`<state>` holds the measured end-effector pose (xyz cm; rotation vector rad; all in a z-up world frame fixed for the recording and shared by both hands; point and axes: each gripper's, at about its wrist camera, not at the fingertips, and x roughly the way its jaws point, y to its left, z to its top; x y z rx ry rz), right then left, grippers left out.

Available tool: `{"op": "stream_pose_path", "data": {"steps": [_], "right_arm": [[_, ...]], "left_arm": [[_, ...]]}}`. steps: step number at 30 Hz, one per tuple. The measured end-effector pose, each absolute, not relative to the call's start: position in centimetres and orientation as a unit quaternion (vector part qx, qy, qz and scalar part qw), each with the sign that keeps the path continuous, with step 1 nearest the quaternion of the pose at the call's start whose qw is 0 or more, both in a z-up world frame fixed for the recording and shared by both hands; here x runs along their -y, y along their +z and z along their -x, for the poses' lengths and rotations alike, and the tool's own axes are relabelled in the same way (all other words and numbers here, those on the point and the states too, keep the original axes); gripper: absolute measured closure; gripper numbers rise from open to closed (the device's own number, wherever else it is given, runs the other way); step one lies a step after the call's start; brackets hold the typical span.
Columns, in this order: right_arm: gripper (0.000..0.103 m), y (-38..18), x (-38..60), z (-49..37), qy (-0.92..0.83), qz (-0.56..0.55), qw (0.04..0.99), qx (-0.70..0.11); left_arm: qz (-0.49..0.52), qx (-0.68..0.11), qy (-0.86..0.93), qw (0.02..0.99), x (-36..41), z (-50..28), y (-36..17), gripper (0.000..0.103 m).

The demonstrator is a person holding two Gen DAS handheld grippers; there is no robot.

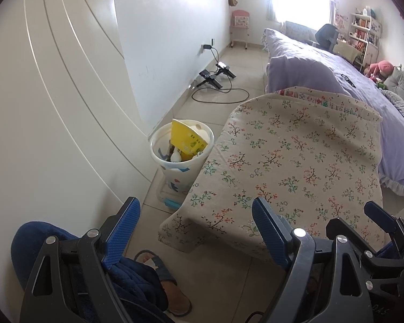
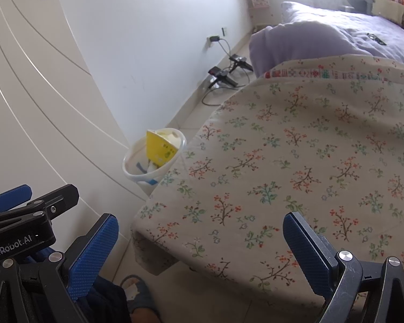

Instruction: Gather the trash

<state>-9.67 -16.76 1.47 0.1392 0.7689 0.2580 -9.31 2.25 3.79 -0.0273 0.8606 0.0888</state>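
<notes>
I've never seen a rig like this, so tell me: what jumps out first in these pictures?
Two pairs of blue-padded tongs, left and right, gape open and empty at the bottom of each view. Between them spreads a floral cloth over a low table. Beside it, on the floor by the white wall, stands a small white bin with a yellow packet sticking out.

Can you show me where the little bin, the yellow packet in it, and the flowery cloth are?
Bin [image 1: 179, 173]: left wrist view, on its white outer wall below the rim.
Yellow packet [image 1: 184, 137]: left wrist view, on its flat yellow face sticking out of the bin.
Flowery cloth [image 2: 296, 161]: right wrist view, on its flat top.
</notes>
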Motion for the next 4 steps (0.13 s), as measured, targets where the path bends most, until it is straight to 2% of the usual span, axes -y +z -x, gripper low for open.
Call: {"op": "stream_pose_path", "data": {"steps": [4], "right_arm": [[0.002,1.47,16.85,9.62,0.126,-0.067,0.916,-0.374]], "left_arm": [[0.015,-0.418,0.043,0.907,-2.31,9.30,3.77,0.016]]}}
